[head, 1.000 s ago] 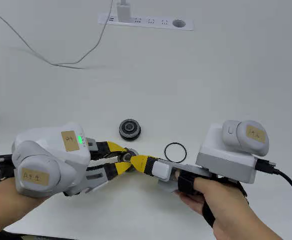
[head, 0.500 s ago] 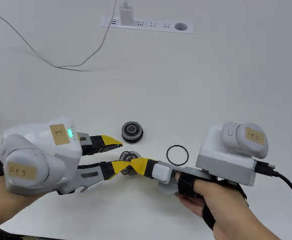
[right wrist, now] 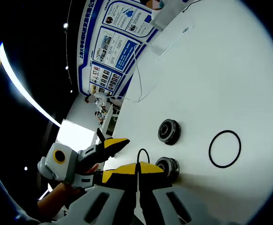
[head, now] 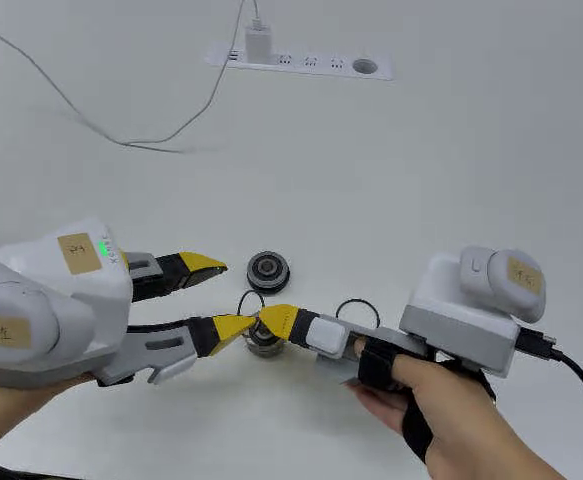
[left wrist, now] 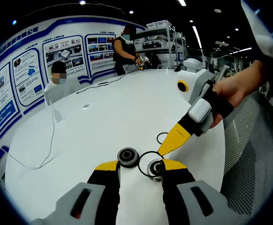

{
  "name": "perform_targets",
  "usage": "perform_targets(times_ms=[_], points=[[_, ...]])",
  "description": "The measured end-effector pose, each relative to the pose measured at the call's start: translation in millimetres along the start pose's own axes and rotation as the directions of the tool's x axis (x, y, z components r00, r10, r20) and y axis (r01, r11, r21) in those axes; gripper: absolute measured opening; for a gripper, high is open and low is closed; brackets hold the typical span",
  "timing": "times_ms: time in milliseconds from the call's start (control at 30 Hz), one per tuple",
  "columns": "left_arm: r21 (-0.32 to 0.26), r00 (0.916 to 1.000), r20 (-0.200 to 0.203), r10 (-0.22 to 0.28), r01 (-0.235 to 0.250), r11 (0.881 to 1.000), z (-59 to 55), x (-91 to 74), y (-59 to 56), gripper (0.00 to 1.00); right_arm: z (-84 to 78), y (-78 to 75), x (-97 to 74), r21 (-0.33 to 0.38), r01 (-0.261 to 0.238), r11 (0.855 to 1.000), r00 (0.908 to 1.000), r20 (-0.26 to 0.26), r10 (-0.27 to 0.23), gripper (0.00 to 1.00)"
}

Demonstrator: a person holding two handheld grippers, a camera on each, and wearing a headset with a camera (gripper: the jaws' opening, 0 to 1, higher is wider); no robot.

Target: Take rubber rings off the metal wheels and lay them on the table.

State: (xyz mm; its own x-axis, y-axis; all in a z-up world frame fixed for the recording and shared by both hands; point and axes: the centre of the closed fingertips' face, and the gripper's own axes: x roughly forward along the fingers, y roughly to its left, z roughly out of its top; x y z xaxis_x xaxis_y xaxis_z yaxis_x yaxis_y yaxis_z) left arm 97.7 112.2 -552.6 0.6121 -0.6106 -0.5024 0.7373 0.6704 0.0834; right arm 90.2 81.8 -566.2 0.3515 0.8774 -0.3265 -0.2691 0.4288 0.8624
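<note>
Now right gripper (head: 270, 320) pinches a rubber ring (left wrist: 150, 151) just beside the parted left gripper (head: 233, 293).

Far ahead I see a white power strip (head: 301, 63) with a white plug (head: 258, 42) seated in it, its grey cable (head: 131, 143) trailing left. Behind, blue wall posters (left wrist: 33, 70), a seated person (left wrist: 61, 84) and a standing person (left wrist: 126, 49)

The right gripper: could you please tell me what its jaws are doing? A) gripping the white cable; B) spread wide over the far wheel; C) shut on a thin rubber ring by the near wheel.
C: in the right gripper view the right gripper has its jaws closed on the rubber ring, which loops up beside the near wheel.
</note>
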Motion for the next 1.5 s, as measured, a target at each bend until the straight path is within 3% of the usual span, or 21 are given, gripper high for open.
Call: perform_targets(times_ms=[200, 333, 500, 700, 1233, 1500], points=[[-0.021, 0.9995, 0.017, 0.027, -0.027, 0.999, 6.2, -5.3, 3.9, 0.41, 13.1, -4.8, -11.8, 0.012, 0.017, 1.000, 0.9989, 0.044, -0.017, 0.01], [-0.041, 0.9989, 0.034, 0.033, -0.031, 0.999, 11.2, -6.4, 3.9, 0.46, 21.0, -15.7, -22.6, 0.024, 0.046, 0.999, 0.9963, 0.072, -0.047, 0.01], [-0.055, 0.9979, 0.056, 0.032, -0.029, 0.998, 17.3, -7.5, -0.6, 0.50, 29.7, -41.4, -41.3, 0.057, 0.114, 0.992, 0.9863, 0.114, -0.120, 0.01], [-0.066, 0.9976, 0.054, 0.044, -0.041, 0.997, 16.9, -10.4, 0.3, 0.57, 31.5, -64.2, -57.5, 0.100, 0.169, 0.980, 0.9727, 0.143, -0.183, 0.01], [-0.073, 0.9950, 0.073, 0.068, -0.063, 0.995, 24.7, -18.3, 0.8, 0.60, 29.8, -86.2, -66.0, 0.124, 0.247, 0.961, 0.9517, 0.156, -0.264, 0.01], [-0.069, 0.9947, 0.073, 0.073, -0.068, 0.995, 25.6, -20.4, -0.1, 0.60, 28.6, -97.4, -73.1, 0.077, 0.323, 0.943, 0.9309, 0.154, -0.331, 0.02]])
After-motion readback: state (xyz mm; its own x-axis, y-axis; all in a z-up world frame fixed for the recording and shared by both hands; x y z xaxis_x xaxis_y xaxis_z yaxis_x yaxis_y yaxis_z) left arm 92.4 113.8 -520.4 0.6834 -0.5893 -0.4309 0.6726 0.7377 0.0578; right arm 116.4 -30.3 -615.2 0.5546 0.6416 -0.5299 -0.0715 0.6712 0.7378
